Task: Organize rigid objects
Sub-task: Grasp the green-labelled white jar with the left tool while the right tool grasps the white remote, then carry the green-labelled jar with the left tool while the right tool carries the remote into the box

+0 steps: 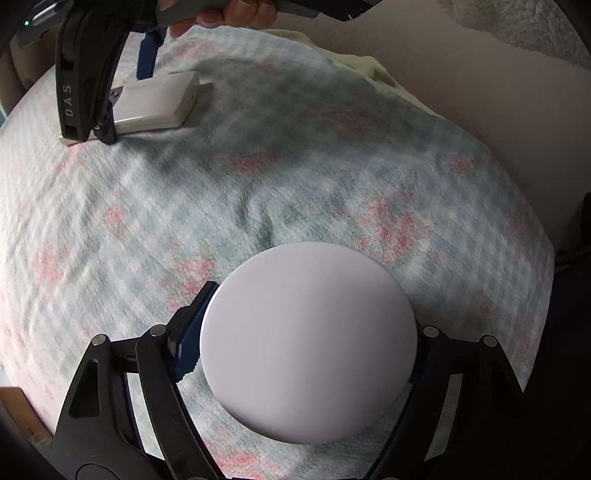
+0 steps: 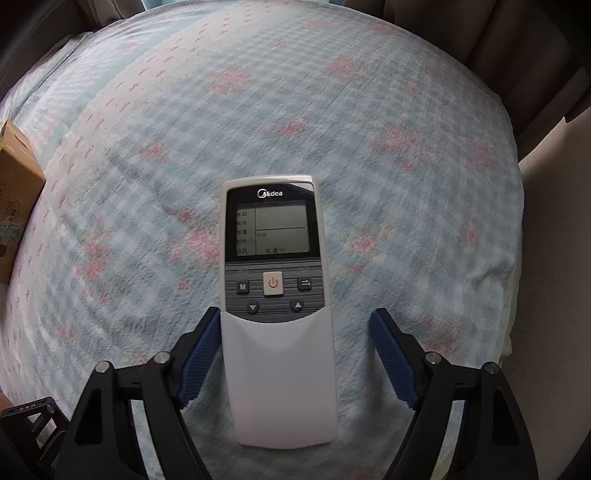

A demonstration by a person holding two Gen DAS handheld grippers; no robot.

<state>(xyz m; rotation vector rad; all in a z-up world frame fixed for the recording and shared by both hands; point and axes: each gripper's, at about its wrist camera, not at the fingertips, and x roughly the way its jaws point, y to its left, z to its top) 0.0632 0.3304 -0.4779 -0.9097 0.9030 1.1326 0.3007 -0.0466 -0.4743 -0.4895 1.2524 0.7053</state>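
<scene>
Bedding in a blue check with pink flowers (image 2: 332,122) is being used as the work surface, and both task items are lying flat on it, well apart. A white round disc (image 1: 308,341) is being straddled by the left tongs (image 1: 306,354); the near blue pad (image 1: 188,339) is touching its rim, while the far pad is hidden behind the disc, so a full clamp cannot be confirmed. A white air-conditioner remote (image 2: 275,306), screen up, is being straddled by the right tongs (image 2: 291,354): the pad on one side is resting against its edge, the other pad is standing clear with a visible gap, so these tongs are being judged open and nothing is being held. In the left view the same remote (image 1: 155,101) is being seen beneath the right tongs (image 1: 107,107), with a person's hand (image 1: 229,13) above. Nothing is being lifted or sorted yet; gripping, carrying and placing are all being left outstanding. A cardboard box (image 2: 16,192) is sitting at the bed's edge, possibly as a destination. No obstruction is being observed between items, though soft, rumpled fabric may be complicating a low grip.
</scene>
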